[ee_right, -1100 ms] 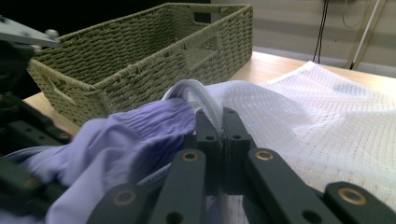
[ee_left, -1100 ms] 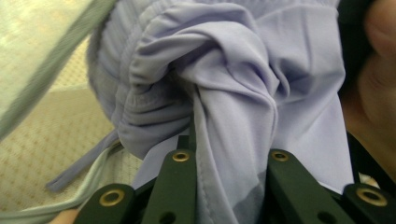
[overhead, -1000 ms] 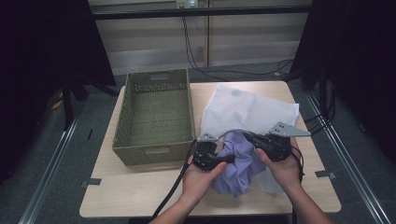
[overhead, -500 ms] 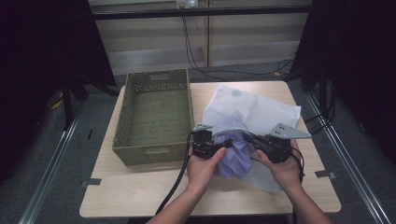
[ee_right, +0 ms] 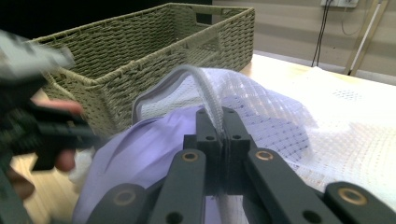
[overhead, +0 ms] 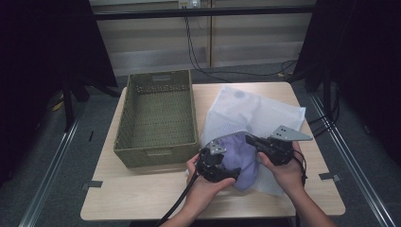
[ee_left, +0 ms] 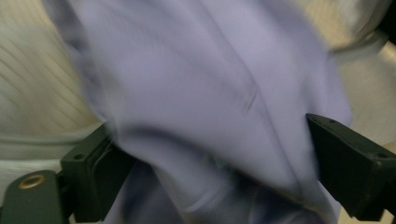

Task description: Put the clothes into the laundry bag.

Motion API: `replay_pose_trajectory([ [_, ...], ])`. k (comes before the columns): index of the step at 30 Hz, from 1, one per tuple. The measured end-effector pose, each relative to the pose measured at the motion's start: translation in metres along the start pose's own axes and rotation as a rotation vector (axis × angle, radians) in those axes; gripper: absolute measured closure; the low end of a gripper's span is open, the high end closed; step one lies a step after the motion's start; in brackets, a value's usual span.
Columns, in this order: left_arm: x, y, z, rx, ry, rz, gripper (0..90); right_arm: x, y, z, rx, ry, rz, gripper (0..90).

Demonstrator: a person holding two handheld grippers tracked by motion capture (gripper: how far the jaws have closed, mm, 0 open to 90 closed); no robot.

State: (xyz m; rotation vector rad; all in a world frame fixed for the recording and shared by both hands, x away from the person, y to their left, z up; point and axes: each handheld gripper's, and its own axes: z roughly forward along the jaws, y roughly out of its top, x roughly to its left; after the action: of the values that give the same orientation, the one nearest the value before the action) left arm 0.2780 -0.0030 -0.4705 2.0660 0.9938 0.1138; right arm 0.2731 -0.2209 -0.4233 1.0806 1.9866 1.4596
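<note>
While the lilac cloth (overhead: 240, 158) lies half inside the white mesh bag (overhead: 257, 113) on the table (overhead: 142, 198), we see our right gripper (overhead: 249, 139) pinched tight on the bag's rim and our left gripper (overhead: 222, 171) spread wide around the cloth, the wicker basket (overhead: 158, 118) just beside.

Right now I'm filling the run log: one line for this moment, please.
left tool: open around lilac garment | right tool: shut on mesh bag rim | wicker basket: empty
</note>
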Motion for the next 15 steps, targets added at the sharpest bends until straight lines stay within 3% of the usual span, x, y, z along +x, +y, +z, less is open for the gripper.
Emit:
replay_pose_trajectory([
  [1, 0.000, -0.004, 0.007, 0.027, 0.018, 0.022, 15.1, 0.001, -0.001, 0.001, 0.001, -0.001, -0.001, 88.8],
  [2, 0.000, -0.004, 0.007, 0.027, 0.018, 0.022, 23.4, 0.001, -0.001, 0.001, 0.001, -0.001, -0.001, 88.8],
  [3, -0.001, -0.006, 0.011, 0.005, 0.051, 0.025, 23.4, 0.002, -0.001, 0.002, 0.006, 0.007, -0.005, 88.8],
  [4, -0.002, -0.006, 0.013, -0.001, 0.057, 0.035, 39.4, 0.003, -0.002, 0.003, 0.013, 0.009, -0.012, 88.8],
  [5, -0.002, -0.005, 0.013, -0.017, 0.048, 0.029, 69.2, 0.005, -0.003, 0.004, 0.018, 0.017, -0.021, 88.8],
  [6, -0.001, -0.003, 0.012, -0.026, 0.036, 0.022, 69.2, 0.005, -0.003, 0.004, 0.018, 0.017, -0.021, 88.8],
  [8, -0.001, 0.002, 0.009, -0.068, -0.003, 0.004, 81.6, 0.005, -0.004, 0.004, 0.020, 0.021, -0.025, 88.9],
  [11, -0.006, 0.015, 0.003, -0.150, -0.047, 0.012, 83.9, 0.006, -0.003, 0.002, 0.012, 0.031, -0.004, 88.9],
  [13, -0.009, 0.024, 0.000, -0.242, -0.057, 0.005, 83.8, 0.010, 0.001, -0.002, -0.009, 0.043, -0.001, 88.8],
  [15, -0.010, 0.030, 0.002, -0.329, -0.006, -0.027, 83.6, 0.012, 0.003, -0.003, -0.016, 0.050, -0.009, 88.8],
])
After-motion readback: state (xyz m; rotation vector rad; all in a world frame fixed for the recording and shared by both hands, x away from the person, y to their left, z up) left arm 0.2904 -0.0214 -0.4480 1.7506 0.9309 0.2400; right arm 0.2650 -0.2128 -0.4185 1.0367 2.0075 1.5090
